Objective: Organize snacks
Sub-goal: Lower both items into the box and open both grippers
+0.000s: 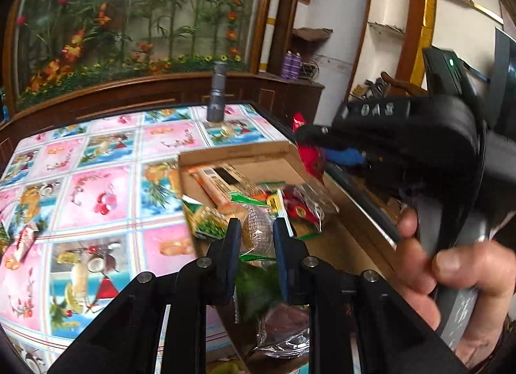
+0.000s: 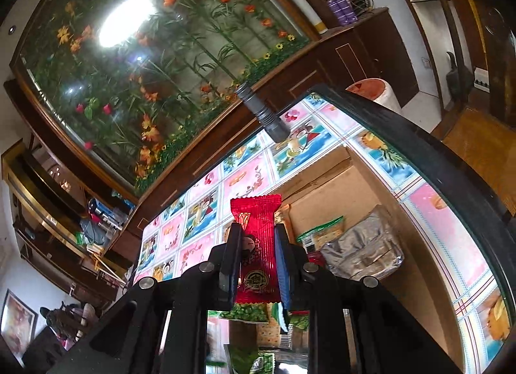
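My left gripper (image 1: 256, 228) is shut on a clear-wrapped round brown snack (image 1: 258, 232) with green print, held over the open cardboard box (image 1: 232, 153). Several snack packets lie in the box, among them an orange bar (image 1: 213, 187) and a silver pouch (image 1: 283, 332). In the right wrist view my right gripper (image 2: 257, 232) is shut on a red foil packet (image 2: 254, 209), upright between the pads above the box (image 2: 325, 187). The right gripper (image 1: 317, 148) with its red packet (image 1: 311, 161) also shows over the box's far right corner. A silver pouch (image 2: 364, 251) and a green packet (image 2: 322, 232) lie below.
The table has a pink and blue fruit-print cloth (image 1: 96, 180) and a dark edge (image 2: 435, 161). A grey cylinder (image 1: 217, 96) stands at its far side. A red-and-white wrapped snack (image 1: 24, 241) lies at the left. A person's hand (image 1: 451, 270) grips the right handle. Wooden cabinets stand behind.
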The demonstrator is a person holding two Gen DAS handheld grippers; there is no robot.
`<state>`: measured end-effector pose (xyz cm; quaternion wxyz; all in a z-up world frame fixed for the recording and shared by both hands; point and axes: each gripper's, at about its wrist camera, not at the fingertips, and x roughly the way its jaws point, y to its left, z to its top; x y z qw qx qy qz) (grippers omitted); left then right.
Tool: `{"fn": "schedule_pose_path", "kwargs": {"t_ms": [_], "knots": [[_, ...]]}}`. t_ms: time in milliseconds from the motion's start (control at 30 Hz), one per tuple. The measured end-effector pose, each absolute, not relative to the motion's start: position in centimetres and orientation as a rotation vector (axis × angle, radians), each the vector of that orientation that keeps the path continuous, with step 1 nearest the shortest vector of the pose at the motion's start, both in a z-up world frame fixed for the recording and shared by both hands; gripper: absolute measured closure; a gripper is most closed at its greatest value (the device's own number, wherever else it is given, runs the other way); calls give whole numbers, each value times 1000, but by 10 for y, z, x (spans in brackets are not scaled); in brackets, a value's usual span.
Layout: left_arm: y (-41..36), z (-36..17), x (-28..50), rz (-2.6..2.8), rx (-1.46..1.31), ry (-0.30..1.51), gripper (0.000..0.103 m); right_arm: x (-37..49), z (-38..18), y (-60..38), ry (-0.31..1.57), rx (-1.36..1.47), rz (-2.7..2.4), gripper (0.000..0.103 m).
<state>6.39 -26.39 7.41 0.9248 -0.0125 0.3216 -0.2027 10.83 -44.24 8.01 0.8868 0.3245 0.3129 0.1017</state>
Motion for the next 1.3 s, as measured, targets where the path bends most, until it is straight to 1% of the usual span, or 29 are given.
{"fn": "schedule_pose_path", "kwargs": {"t_ms": [133, 267, 800, 1300], "knots": [[-263, 59, 73, -452, -49, 713, 83, 111, 76, -442, 677, 667, 195, 82], [-259, 56, 75, -459, -59, 718, 83, 116, 70, -439, 715, 652, 179, 82], [-280, 49, 64, -467, 64, 672, 83, 129, 46, -433, 840, 599, 100, 82], [-283, 47, 61, -439, 106, 657, 83, 128, 45, -431, 847, 574, 83, 82]]}}
